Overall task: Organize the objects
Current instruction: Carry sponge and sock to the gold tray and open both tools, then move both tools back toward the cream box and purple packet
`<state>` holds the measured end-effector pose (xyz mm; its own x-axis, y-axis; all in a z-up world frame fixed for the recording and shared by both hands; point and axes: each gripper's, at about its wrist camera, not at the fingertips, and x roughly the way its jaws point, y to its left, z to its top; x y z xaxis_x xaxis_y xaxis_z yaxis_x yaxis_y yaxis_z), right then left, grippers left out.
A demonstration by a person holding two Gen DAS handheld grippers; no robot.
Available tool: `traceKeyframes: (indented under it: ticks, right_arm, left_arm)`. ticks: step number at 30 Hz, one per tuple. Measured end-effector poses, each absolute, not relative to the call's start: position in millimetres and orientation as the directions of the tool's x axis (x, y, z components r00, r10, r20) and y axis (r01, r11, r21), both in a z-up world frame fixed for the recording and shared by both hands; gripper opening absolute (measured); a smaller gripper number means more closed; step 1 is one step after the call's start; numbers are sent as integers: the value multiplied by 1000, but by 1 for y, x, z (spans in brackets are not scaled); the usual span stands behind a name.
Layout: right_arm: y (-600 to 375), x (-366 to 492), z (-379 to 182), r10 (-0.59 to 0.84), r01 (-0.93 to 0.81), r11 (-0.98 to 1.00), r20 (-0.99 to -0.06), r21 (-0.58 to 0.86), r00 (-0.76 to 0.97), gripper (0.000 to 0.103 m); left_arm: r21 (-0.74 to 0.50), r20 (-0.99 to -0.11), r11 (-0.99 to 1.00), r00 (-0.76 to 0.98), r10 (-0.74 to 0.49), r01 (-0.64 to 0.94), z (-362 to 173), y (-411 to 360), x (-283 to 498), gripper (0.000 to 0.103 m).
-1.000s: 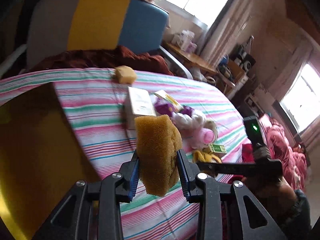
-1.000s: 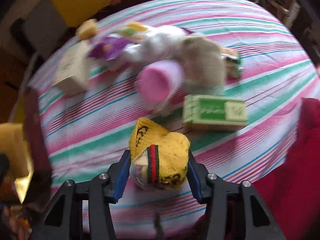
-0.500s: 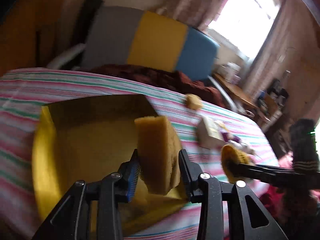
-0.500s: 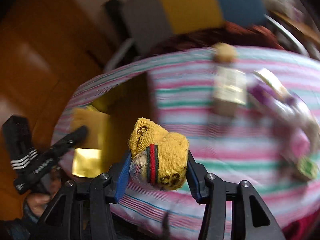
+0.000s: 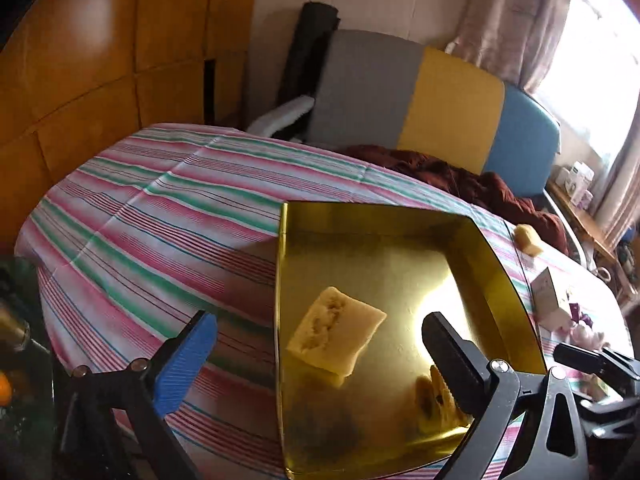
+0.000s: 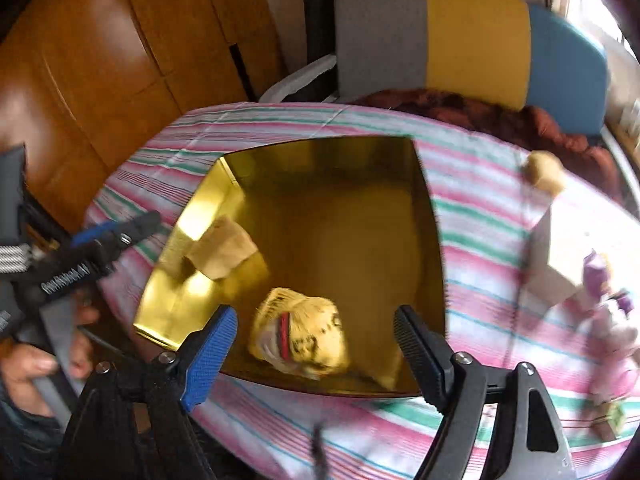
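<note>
Lying now inside the gold tray (image 6: 424, 216) are the sponge (image 5: 335, 330) and the yellow sock (image 6: 300, 336). Both grippers' jaws have just been opening and nothing is between them. The left gripper (image 5: 316, 344) and the right gripper (image 6: 316, 340) hang tilted down above the tray. Another sponge (image 5: 527, 235), a box (image 5: 547, 293) and a plush toy (image 6: 612, 320) wait at the far right on the striped cloth (image 5: 160, 216).

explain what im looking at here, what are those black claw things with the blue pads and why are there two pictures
Each is a hand-held gripper that a person carries, with a camera looking along its fingers; one picture per hand. The left hand-held gripper stands open, jaws just opened, above a sponge in a gold tray. The right hand-held gripper has also just opened, empty, over a yellow sock bundle in that tray. A striped tablecloth covers the table; a small box and another sponge piece lie beyond.
</note>
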<state>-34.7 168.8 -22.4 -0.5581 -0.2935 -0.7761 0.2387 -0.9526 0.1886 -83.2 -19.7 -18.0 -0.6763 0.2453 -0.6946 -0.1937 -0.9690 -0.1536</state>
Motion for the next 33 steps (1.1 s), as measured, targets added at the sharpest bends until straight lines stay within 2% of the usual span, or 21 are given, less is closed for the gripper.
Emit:
traceKeyframes:
  ticks: [4,7,11,15,18,27,33]
  right_arm:
    - [162,-7,0,-153,209,-978,-632,-13,-759,82]
    - [155,1,0,-108,202,-975,-598,-92,-794,83]
    - [156,-3,-11,-137,206,-978,-654,-30,-744,82]
    - [156,-1,-18,-168,214,-977,-667,13,-726,82]
    - [155,0,-24,-186,225,-974,-680,32,-709,76]
    - [166,4,-24,-239,228,-968,-675,107,-698,75]
    - [174,6,-23,-249,226,-966,-674,124,-696,75]
  left_arm:
    - [-167,-631,-967,-733,255,-193,-5,-24,-70,103]
    - [-152,-589,-967,-767,254,-203,4,-19,-61,103]
    - [-150,-568,-965,-780,263,-216,13,-17,-54,103]
    - [-146,-570,-967,-781,253,-207,14,-16,-52,103]
    - [-130,-580,-971,-779,238,-200,11,-14,-49,103]
    - [-3,-553,-967,-806,213,-253,10,10,-30,103]
    - [18,-583,-950,-775,243,-312,5,28,-24,103]
